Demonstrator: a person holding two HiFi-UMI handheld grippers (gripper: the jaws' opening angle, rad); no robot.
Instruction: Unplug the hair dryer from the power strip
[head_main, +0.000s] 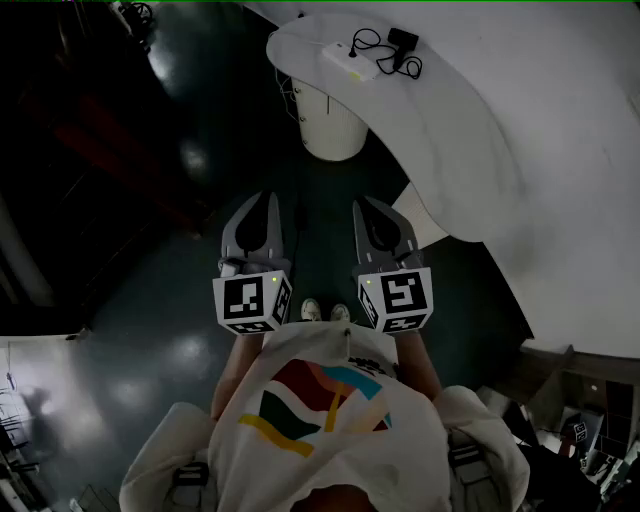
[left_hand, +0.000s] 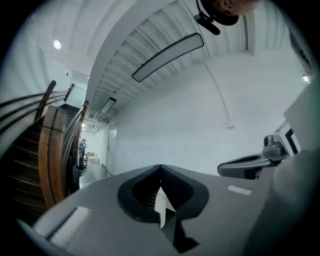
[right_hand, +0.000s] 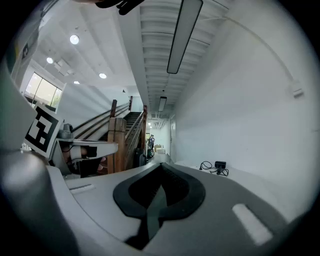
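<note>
Left gripper (head_main: 265, 205) and right gripper (head_main: 368, 210) are held level, side by side above the floor (head_main: 150, 300), fingers of both closed together and empty, well apart from the power strip (head_main: 350, 62) and black cord (head_main: 398, 52) on the white worktop (head_main: 480, 130).

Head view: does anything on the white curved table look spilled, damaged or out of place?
Nothing stands out. The white curved table shows a white rectangular power strip, a loosely looped black cord and a small black boxy object at its far end. The left claw and right claw are shut, empty, short of it.
</note>
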